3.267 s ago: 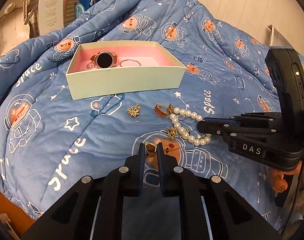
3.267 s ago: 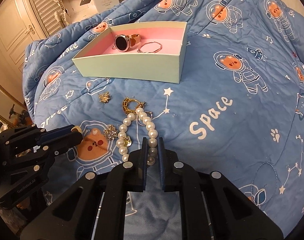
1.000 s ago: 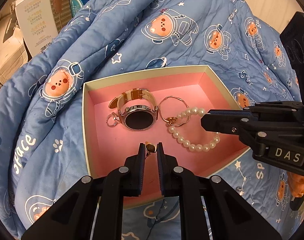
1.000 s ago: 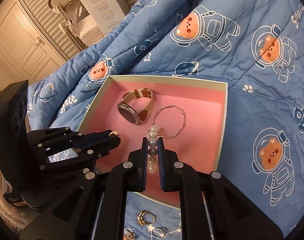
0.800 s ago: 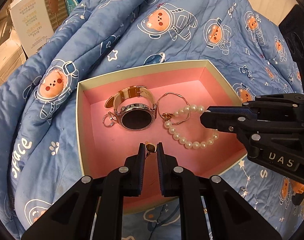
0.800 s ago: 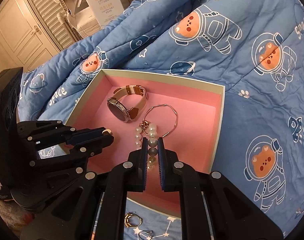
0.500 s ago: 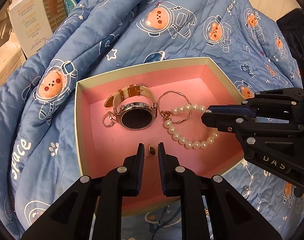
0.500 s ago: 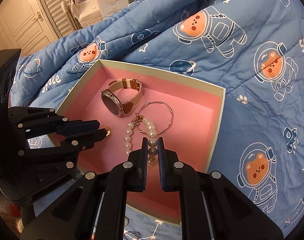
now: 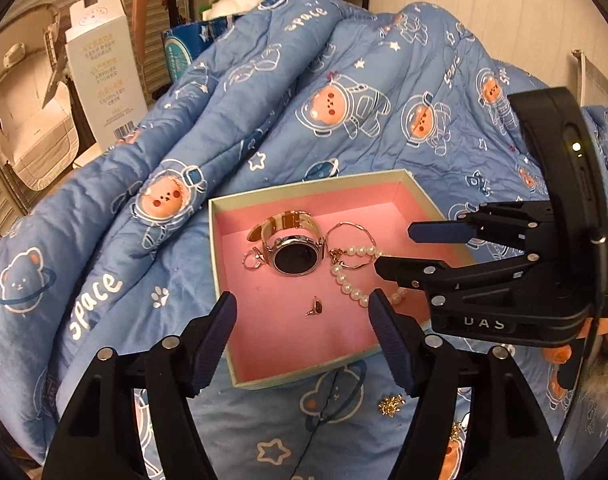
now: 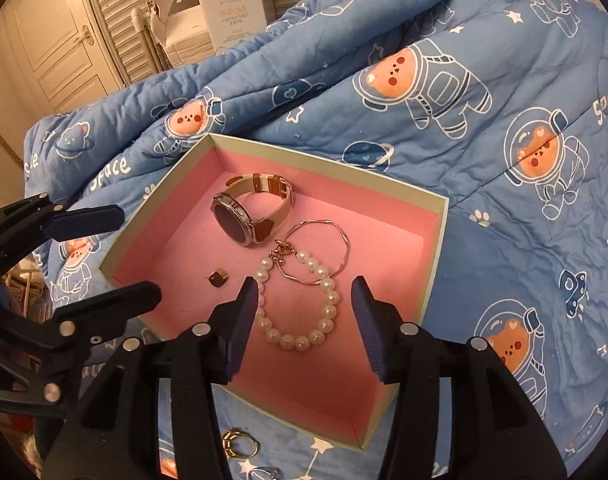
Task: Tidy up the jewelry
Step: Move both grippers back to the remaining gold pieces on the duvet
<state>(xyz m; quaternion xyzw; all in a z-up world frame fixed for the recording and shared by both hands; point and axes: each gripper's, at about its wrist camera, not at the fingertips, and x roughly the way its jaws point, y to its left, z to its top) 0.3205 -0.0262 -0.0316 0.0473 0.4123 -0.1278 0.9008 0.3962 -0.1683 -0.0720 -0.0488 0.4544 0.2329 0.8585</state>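
Both tools, left tool (image 9: 300,310) and right tool (image 10: 304,300), have just been opening, nothing between their jaws. The pearl bracelet (image 10: 304,304) lies limp in the box (image 10: 436,240) (light, slippery beads); pinch across one strand.

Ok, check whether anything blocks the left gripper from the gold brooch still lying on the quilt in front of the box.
Nothing visible does. The gold brooch lies alone on bare quilt just outside the box's near wall, beneath the open left gripper. The right gripper, also open, hangs over the box, off to the side.

left gripper (image 9: 302,306) jaws just opened; earring (image 9: 315,307) in box (image 9: 220,276)
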